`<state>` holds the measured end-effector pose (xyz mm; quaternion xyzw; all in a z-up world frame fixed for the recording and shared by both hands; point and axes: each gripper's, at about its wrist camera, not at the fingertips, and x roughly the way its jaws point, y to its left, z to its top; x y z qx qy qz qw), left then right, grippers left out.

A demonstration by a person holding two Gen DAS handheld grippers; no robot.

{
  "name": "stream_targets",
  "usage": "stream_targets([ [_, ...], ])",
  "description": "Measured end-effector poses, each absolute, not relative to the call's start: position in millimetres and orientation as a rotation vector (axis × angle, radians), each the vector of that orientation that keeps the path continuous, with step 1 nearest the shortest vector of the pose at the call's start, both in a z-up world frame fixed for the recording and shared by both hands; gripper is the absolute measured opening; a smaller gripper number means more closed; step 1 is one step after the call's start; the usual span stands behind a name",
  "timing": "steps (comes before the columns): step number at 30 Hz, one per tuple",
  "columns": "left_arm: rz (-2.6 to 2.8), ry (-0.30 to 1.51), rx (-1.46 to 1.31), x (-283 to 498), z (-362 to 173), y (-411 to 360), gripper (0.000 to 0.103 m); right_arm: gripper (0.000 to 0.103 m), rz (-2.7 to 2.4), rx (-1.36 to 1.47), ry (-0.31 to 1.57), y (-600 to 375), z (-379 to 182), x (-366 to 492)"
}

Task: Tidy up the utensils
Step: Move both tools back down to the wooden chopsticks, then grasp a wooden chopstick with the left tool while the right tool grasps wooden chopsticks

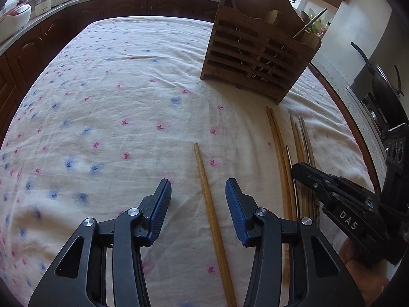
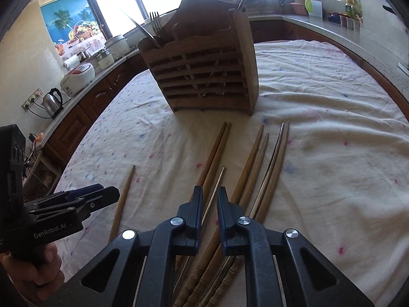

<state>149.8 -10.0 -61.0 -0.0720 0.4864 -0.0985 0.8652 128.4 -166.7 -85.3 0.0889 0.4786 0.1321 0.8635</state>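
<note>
A wooden utensil caddy (image 1: 255, 51) stands on the flowered tablecloth (image 1: 115, 102); it also shows in the right wrist view (image 2: 204, 74), holding a fork (image 2: 156, 23) and other cutlery. My left gripper (image 1: 198, 192) is open, its jaws either side of a single wooden chopstick (image 1: 212, 217). Several more chopsticks (image 1: 299, 158) lie to its right. My right gripper (image 2: 209, 194) hovers over that bunch (image 2: 253, 168), jaws narrowly apart around a thin chopstick (image 2: 217, 186), not clamped. The single chopstick (image 2: 122, 199) lies to its left.
Dark wood cabinets and a counter (image 2: 76, 97) with a kettle (image 2: 53, 99) and rice cookers (image 2: 79, 76) ring the table. A stove with a pan (image 1: 381, 87) is at the right. The left gripper's body (image 2: 64, 209) shows in the right wrist view.
</note>
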Motion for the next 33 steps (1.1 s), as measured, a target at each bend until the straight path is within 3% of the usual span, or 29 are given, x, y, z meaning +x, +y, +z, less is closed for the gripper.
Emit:
stream_targets([
  [11, -0.201, 0.989, -0.017, 158, -68, -34, 0.037, 0.006, 0.245, 0.122, 1.033, -165, -92, 150],
  [13, -0.196, 0.982, -0.008, 158, -68, -35, 0.032, 0.007, 0.237, 0.087, 1.023, -161, -92, 148],
  [15, -0.191, 0.977, -0.008, 159, -69, -35, 0.015, 0.008, 0.234, 0.082, 1.017, -160, -92, 148],
  [17, -0.193, 0.978, -0.026, 161, -69, -31, 0.008, 0.008, 0.239, 0.088, 1.016, -160, -92, 150],
  [25, -0.23, 0.976, -0.131, 156, -61, -13, 0.005, 0.004, 0.267, 0.216, 1.011, -174, -87, 148],
  [26, -0.231, 0.969, -0.142, 154, -57, -10, 0.005, 0.001, 0.267, 0.22, 1.0, -175, -83, 145],
  [33, -0.254, 0.889, -0.199, 145, -21, 7, 0.005, 0.001, 0.292, 0.226, 0.944, -180, -50, 137],
])
